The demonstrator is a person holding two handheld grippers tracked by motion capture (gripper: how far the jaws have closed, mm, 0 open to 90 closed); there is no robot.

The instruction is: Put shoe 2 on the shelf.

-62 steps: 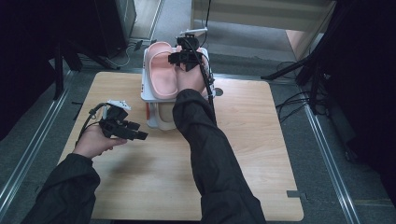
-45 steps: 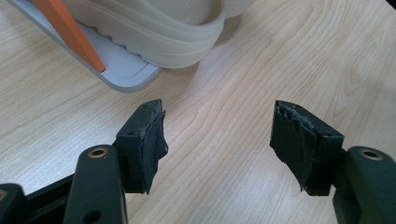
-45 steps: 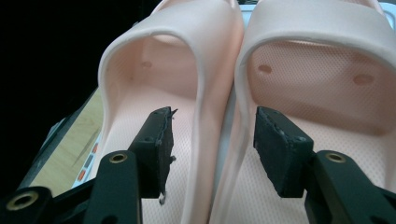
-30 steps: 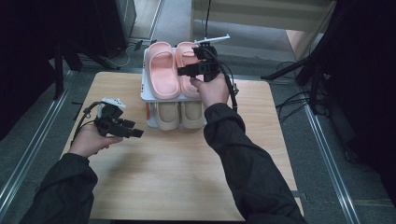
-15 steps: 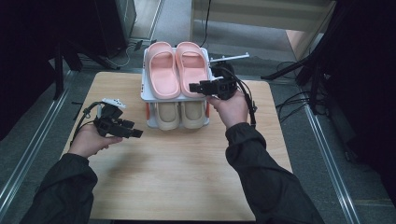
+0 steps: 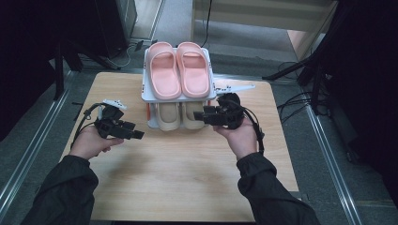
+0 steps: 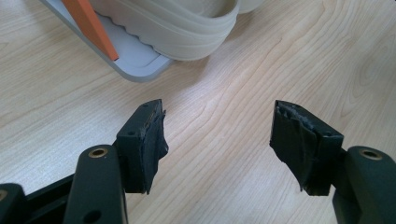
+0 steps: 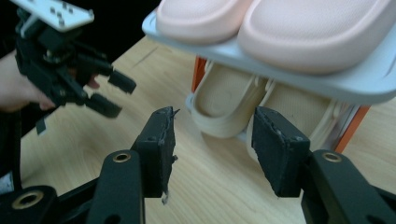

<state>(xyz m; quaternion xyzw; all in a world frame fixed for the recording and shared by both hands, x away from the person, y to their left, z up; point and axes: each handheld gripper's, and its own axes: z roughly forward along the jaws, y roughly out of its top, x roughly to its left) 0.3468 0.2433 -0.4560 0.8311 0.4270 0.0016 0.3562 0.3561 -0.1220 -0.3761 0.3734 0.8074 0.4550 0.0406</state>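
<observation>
A pair of pink slippers [image 6: 180, 70] lies side by side on the top shelf of a small white rack [image 6: 149, 96]. Under it, a pair of beige slippers [image 6: 180, 115] sits on the lower shelf. My right gripper [image 6: 199, 117] hangs low in front of the rack's right side, pointing left at the beige pair [image 8: 224, 102]. Its jaws [image 8: 212, 140] are open and have just widened a little, with nothing between them. My left gripper [image 6: 133, 132] rests left of the rack, open and empty [image 7: 219, 135], aimed at the rack's base [image 7: 135, 60].
The rack stands at the far middle of a wooden table [image 6: 187, 187] on orange posts [image 8: 198, 74]. Cables trail from both grippers. Dark stands and metal floor rails [image 6: 28, 154] flank the table.
My right gripper has come off the top shelf, moving right and down toward me to the lower shelf's front. Both pink slippers now lie uncovered. The left hand has stayed put.
</observation>
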